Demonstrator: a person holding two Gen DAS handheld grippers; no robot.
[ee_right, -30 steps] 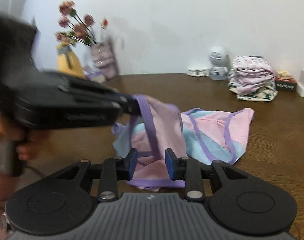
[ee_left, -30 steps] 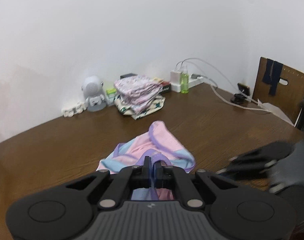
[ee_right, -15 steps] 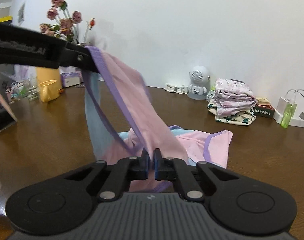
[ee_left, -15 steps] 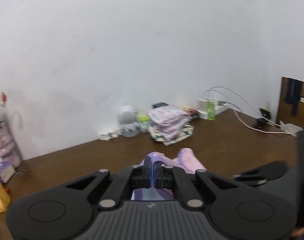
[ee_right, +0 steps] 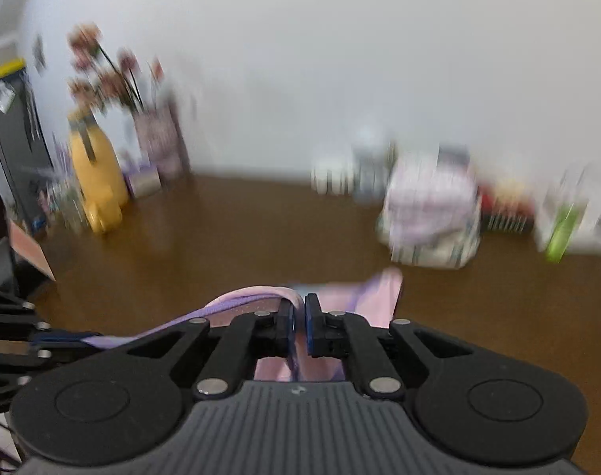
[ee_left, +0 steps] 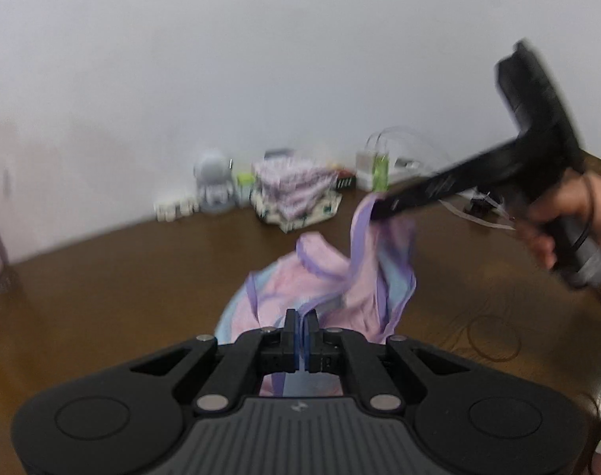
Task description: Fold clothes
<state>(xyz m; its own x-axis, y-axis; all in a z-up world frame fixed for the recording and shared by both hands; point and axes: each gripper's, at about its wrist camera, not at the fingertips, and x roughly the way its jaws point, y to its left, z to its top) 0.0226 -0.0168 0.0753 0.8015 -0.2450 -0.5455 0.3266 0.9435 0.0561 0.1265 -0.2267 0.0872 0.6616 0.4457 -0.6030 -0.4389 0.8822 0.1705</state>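
A pink and light-blue garment [ee_left: 320, 285] with purple trim hangs above the brown table [ee_left: 102, 297], stretched between both grippers. My left gripper [ee_left: 301, 326] is shut on its purple edge near the camera. In the left wrist view the right gripper [ee_left: 375, 208] is seen from the side, higher and to the right, pinching another part of the trim, held by a hand [ee_left: 565, 217]. In the right wrist view my right gripper [ee_right: 299, 318] is shut on the purple trim [ee_right: 237, 297], which runs left to the left gripper's fingers [ee_right: 43, 336]. Both views are blurred.
A stack of folded clothes [ee_left: 292, 190] stands at the back by the wall, beside a small white robot figure [ee_left: 215, 184], a green bottle [ee_left: 381, 168] and a power strip with cables. A yellow jug [ee_right: 96, 182] and a vase of flowers [ee_right: 158, 146] stand at the back left.
Both grippers have lifted the garment and pulled apart. The right gripper has risen to the upper right of the left one. The trim is now stretched between them.
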